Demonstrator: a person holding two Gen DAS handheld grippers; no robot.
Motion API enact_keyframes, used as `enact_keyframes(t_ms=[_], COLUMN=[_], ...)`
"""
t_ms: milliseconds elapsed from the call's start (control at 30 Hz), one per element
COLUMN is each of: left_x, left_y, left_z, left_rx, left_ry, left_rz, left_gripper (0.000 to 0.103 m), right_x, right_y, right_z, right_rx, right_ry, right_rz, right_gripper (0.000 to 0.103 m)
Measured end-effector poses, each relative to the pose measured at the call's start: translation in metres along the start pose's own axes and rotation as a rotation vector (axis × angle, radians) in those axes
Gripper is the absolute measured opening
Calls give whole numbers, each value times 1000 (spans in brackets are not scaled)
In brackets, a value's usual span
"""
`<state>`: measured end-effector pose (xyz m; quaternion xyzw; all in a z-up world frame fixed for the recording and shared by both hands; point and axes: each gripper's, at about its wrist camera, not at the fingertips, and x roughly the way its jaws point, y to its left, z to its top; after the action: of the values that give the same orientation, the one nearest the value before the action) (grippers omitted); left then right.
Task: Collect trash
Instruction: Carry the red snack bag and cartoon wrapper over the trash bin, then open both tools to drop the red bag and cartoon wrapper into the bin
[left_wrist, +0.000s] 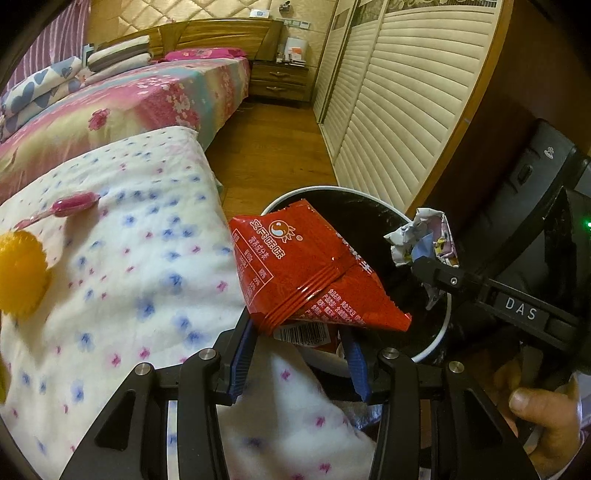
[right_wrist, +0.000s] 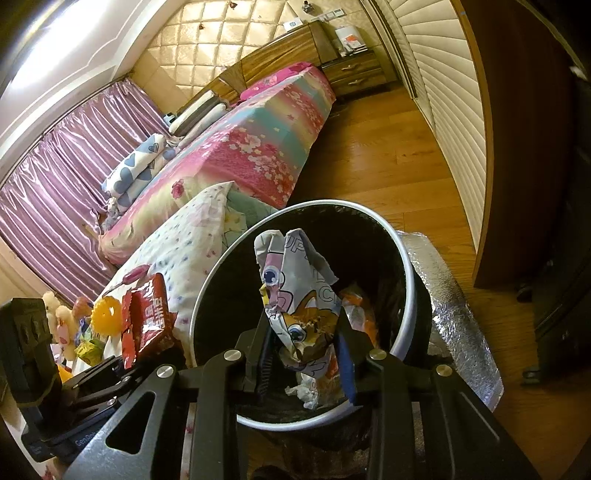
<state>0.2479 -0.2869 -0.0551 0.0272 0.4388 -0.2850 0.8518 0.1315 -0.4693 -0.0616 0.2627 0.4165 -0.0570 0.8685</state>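
My left gripper (left_wrist: 299, 332) is shut on a red snack packet (left_wrist: 306, 266), gripped by its lower corner. The packet hangs over the near left side of a black waste bin with a white rim (left_wrist: 354, 190). In the right wrist view, my right gripper (right_wrist: 304, 325) is shut on a crumpled cartoon-printed paper (right_wrist: 295, 288), held above the bin's opening (right_wrist: 410, 258). Other scraps lie inside the bin. The right gripper (left_wrist: 428, 277) and its paper (left_wrist: 424, 236) also show at the right of the left wrist view. The left gripper (right_wrist: 125, 365) with the packet (right_wrist: 147, 317) shows left of the bin.
A white flowered quilt (left_wrist: 129, 277) lies against the bin's left side, with a yellow toy (left_wrist: 20, 273) and a pink object (left_wrist: 74, 205) on it. A silver foil bag (right_wrist: 450, 302) stands right of the bin. Beyond are a bed (left_wrist: 129, 99), wooden floor and louvred wardrobe doors (left_wrist: 388, 92).
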Motion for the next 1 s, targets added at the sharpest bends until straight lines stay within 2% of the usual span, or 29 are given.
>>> enact_keyframes(t_ms=[500, 633, 700, 800, 867, 1000], left_x=[19, 20, 18, 15, 9, -7], left_y=[-11, -12, -13, -13, -12, -11], left_z=[2, 3, 3, 0, -3, -13], left_rx=[19, 24, 30, 34, 38, 32], left_ry=[28, 34, 34, 33, 29, 8], left_rz=[-5, -12, -8, -10, -13, -6], left_gripper=[45, 47, 51, 53, 55, 65], right_x=[9, 10, 10, 7, 6, 0], right_y=[-6, -6, -7, -9, -10, -9], right_z=[13, 15, 16, 18, 18, 16], right_rx=[8, 12, 17, 28, 32, 42], right_ry=[17, 19, 18, 7, -2, -16], right_rz=[-12, -15, -17, -22, -19, -9], right_gripper=[32, 33, 37, 51, 66, 69])
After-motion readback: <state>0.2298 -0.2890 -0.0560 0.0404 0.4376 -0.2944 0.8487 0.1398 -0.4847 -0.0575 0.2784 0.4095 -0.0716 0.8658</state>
